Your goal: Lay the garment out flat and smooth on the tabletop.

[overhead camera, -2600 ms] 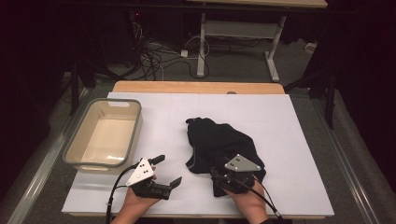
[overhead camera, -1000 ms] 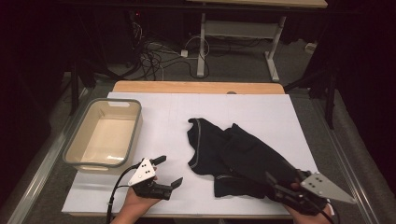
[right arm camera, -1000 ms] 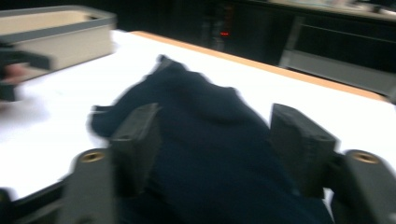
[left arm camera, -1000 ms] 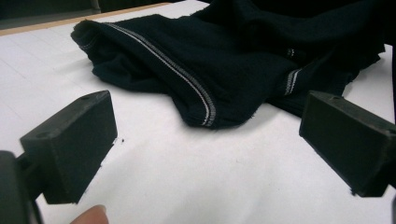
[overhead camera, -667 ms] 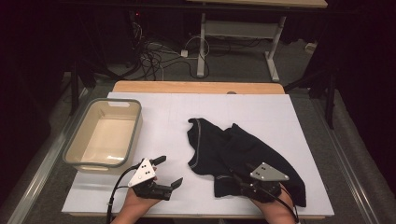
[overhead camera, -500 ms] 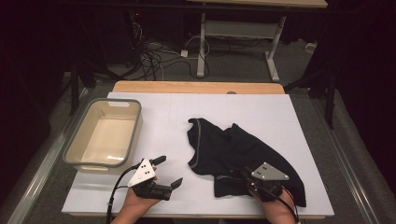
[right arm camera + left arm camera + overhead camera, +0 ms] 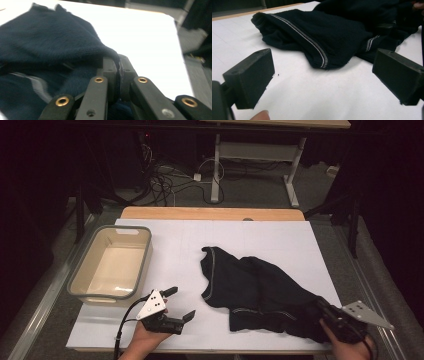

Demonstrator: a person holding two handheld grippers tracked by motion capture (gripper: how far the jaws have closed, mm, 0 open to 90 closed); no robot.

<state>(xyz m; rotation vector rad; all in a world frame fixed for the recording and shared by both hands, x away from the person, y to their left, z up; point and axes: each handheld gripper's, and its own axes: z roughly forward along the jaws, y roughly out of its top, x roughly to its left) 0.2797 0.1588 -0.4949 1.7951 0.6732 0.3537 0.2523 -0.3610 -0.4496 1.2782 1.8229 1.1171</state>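
Note:
A dark navy garment (image 7: pixel 250 290) with pale seam stripes lies crumpled on the white table (image 7: pixel 170 245), right of centre. My right gripper (image 7: pixel 320 307) is at the front right corner, shut on the garment's near right edge. In the right gripper view the cloth (image 7: pixel 50 45) is pinched between the closed jaws of that gripper (image 7: pixel 118 65). My left gripper (image 7: pixel 181 303) rests near the front edge, left of the garment, open and holding nothing. In the left gripper view its jaws (image 7: pixel 324 77) stand wide apart on bare table, with the garment's folded edge (image 7: pixel 324 35) a short way ahead.
A beige tub with a grey rim (image 7: pixel 112 267) stands at the table's left side, nothing in it. A wooden board (image 7: pixel 210 213) runs along the far edge. Cables (image 7: pixel 170 177) and desk legs lie on the floor beyond.
The right gripper came in from the right, closed on the garment's front edge, then drew back toward the front right corner, pulling the cloth out. The left gripper has not moved.

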